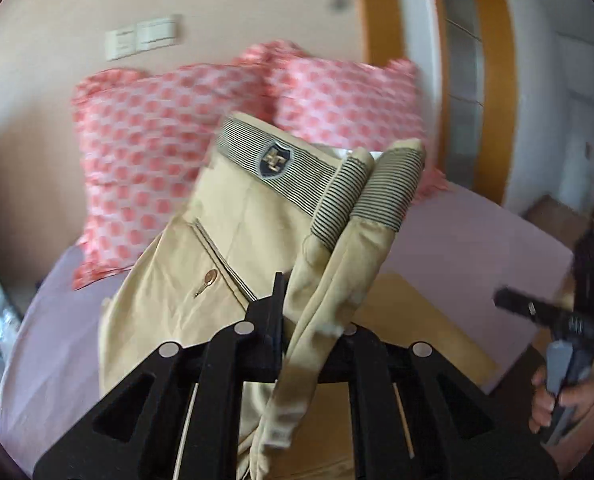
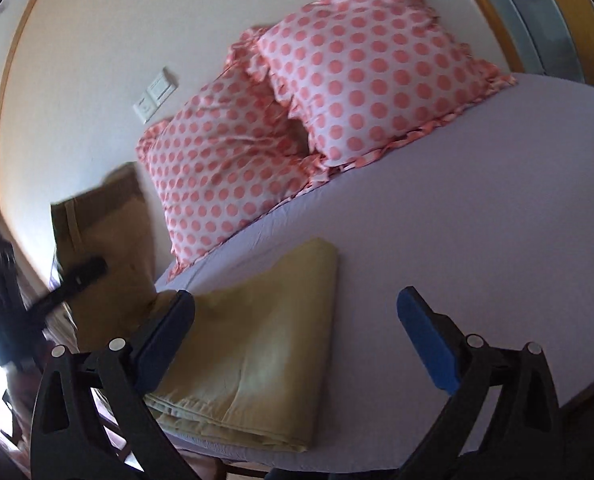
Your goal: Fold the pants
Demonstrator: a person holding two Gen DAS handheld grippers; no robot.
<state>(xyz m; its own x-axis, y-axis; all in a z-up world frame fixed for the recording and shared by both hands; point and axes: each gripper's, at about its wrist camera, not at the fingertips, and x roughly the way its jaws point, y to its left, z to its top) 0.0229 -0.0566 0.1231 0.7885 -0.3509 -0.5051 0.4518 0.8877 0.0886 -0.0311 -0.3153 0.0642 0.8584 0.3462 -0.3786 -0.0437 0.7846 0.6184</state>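
Holding the pants (image 1: 233,248) up off the bed (image 1: 469,240), my left gripper (image 1: 309,320) is clamped on a bunched fold of the khaki cloth; the fabric passes between its fingers and hangs down below them, while the striped waistband with its dark crest badge stands up ahead of the fingers, tilted to the right; the back pocket with its button lies just left of the grip. Beyond the pants, straight ahead of my left gripper, two pink dotted pillows (image 1: 169,140) lean against the wall; a pair of switches (image 1: 143,38) sits on the wall above them, and a wooden door frame (image 1: 493,92) rises to the right. My right gripper (image 2: 297,336) stands with its fingers wide apart and nothing between them; its blue pads (image 2: 427,340) hover over the lilac sheet; it also shows far to the right of my left gripper, low down, in my hand (image 1: 557,404). A folded tan cloth (image 2: 257,344) lies flat on the bed, just under and ahead of my right gripper's left finger, near the mattress edge; whether the finger touches it I cannot tell. Further ahead of the right gripper the same pillows (image 2: 349,68) rest at the head of the bed; to its left the hanging pants (image 2: 109,240) and my left gripper (image 2: 77,276) appear blurred.
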